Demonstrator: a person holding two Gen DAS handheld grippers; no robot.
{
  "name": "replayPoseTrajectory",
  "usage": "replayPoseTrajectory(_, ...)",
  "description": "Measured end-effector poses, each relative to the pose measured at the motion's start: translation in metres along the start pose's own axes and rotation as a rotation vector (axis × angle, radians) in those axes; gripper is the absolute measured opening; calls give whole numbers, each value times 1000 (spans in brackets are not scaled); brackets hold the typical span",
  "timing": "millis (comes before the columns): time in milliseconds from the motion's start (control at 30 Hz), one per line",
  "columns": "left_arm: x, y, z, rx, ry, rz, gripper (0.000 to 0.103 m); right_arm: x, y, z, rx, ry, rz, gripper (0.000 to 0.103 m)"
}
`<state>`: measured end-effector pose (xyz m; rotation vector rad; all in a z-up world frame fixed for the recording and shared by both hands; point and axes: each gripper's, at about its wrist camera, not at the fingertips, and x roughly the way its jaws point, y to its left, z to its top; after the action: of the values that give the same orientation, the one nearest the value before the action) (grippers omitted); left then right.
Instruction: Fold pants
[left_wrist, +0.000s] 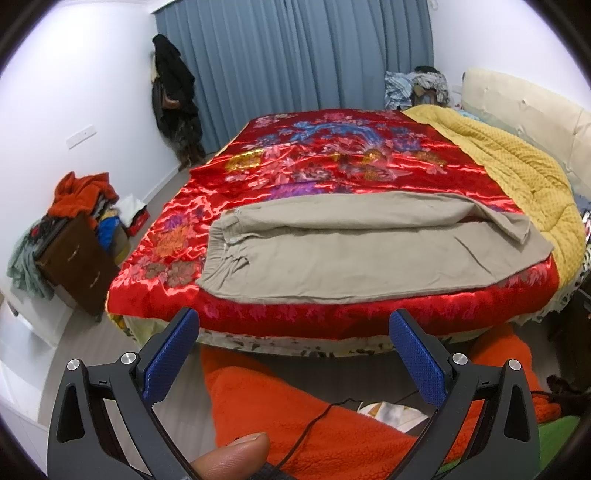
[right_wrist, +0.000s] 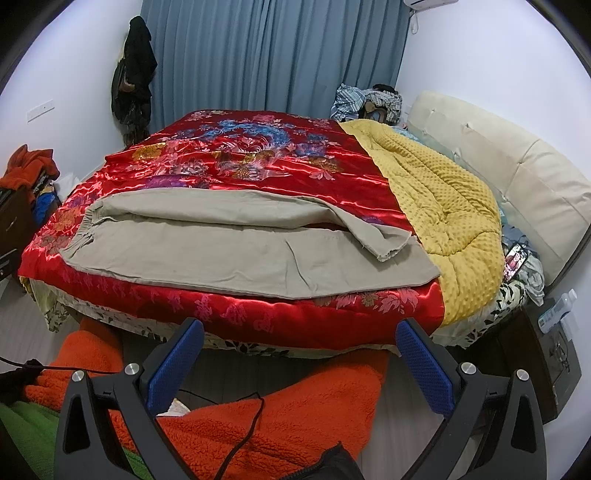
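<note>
The beige cotton pants (left_wrist: 369, 254) lie flat near the front edge of the shiny red satin bedspread with blue and pink flower embroidery (left_wrist: 332, 162), their gathered elastic waistband (left_wrist: 221, 254) at nine o'clock and the leg hems at three o'clock. The far leg is laid lengthwise along the near leg, and its raw-edged hem (right_wrist: 384, 243) slants over the near leg toward four o'clock, with a dark gap under it where the red cloth shows. In the left wrist view the left gripper (left_wrist: 294, 354) hangs off the bed at six o'clock, its two blue textured pads (left_wrist: 171, 354) spread wide and holding nothing; a thumb (left_wrist: 236, 456) rests at the bottom edge between the black arms. In the right wrist view the right gripper (right_wrist: 300, 360) is likewise short of the mattress, fingers wide apart and empty, with the pants well beyond them at twelve o'clock. A mustard-yellow dimpled quilt (right_wrist: 436, 199) is bunched along the bedspread's edge at two o'clock, touching the hem end of the near leg. Behind it stands a cream padded headboard (right_wrist: 498, 166). A fluffy orange blanket (right_wrist: 280, 417) lies on the floor under both grippers, crossed by a thin black cable (right_wrist: 243, 435). What looks like a lit phone (right_wrist: 515, 260) lies at three o'clock, though it is small. Blue-grey curtains (left_wrist: 295, 55) hang at twelve o'clock.
</note>
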<state>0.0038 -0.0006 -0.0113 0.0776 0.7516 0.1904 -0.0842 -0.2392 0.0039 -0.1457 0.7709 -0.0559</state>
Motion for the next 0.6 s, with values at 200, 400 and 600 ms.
replayPoseTrajectory(200,0,0,0,0,0,-1,102,0,2,0,0,0,-1,102)
replayPoseTrajectory(400,0,0,0,0,1,-1,102,0,3,-1,-2,1,0,102)
replayPoseTrajectory(600,0,-1,0,1,1,-1,102,0,3,-1,-1,2,0,103)
